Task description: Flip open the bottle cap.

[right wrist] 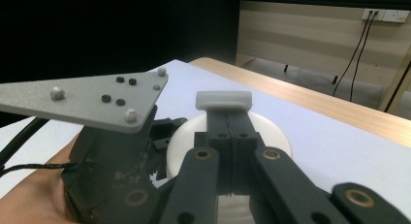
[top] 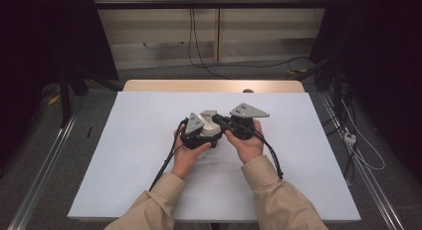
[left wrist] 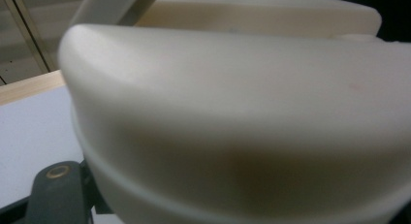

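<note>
R gripper (right wrist: 228,132) jaws shut on white container's (right wrist: 271,132) handle tab; L gripper (top: 199,133) jaw state can't tell.

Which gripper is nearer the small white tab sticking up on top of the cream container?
Right. The right gripper is shut on the white tab. The left gripper is lower, against the side of the cream container, away from the tab.

One table (top: 124,155) carries the scene, its top covered by one white sheet. Two hands hold two claws: the left claw (top: 201,133) and the right claw (top: 224,121). Between them sits one cream-white round object (top: 208,115). Two grey three-cornered plates top the claws.
</note>
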The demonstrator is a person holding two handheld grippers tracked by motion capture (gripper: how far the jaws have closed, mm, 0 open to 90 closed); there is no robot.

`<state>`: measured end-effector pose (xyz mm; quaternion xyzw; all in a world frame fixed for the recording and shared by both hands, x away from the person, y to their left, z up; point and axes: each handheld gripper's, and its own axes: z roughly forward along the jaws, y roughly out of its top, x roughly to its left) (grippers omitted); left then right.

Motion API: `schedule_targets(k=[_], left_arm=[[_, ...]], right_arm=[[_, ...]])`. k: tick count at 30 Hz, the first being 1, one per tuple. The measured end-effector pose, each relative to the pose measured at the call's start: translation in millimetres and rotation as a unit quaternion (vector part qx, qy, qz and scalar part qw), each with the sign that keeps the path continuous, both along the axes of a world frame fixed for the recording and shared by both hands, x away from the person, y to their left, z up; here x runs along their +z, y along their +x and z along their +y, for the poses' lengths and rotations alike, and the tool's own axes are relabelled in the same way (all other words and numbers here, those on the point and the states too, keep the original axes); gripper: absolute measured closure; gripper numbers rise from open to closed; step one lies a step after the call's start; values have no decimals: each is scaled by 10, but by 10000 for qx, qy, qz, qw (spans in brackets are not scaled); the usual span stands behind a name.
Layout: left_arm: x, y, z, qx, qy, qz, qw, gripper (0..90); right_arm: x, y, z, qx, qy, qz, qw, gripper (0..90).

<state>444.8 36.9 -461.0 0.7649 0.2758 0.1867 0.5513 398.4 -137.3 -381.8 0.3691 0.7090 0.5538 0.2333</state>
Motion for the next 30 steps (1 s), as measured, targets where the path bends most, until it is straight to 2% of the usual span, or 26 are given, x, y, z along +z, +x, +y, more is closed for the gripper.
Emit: schedule_targets(k=[12, 30], left_arm=[[-1, 2, -2, -16, -20, 16, 10000, 185], [-2, 3, -1, -19, -24, 15, 10000, 185]], right_arm=[[37, 79, 70, -10, -113, -52, 9999, 900], [79, 166, 114, -54, -116, -103, 9999, 900]])
